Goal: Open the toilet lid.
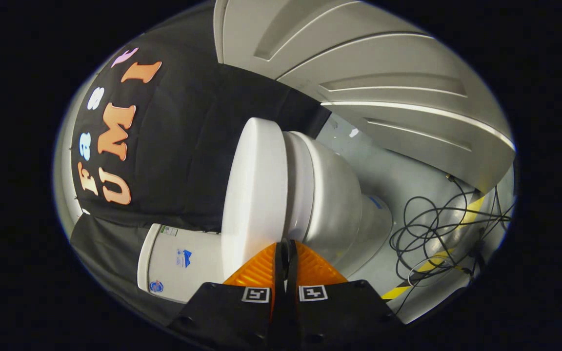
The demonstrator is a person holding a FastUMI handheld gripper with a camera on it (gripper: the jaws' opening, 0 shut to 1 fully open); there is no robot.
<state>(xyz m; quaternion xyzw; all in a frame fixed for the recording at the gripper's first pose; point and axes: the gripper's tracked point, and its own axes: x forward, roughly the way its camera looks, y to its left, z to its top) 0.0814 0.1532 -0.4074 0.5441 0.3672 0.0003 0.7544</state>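
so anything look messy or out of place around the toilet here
Only the loose black cables, tangled on the floor beside the toilet over a yellow floor stripe. The lid sits flat and closed, undamaged. The tongs are pressed together at its edge.

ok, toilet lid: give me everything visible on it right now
The smooth white rounded plastic-looking toilet lid appears closed, lying flat against the white seat of the glossy white ceramic toilet bowl. The camera is rolled, so the lid shows edge-on, as a plain oval with a thick rim. Its hinge end meets the white cistern. The orange ribbed claw, fingers pressed together and shut, sits at the lid's front rim, about touching; nothing is gripped.
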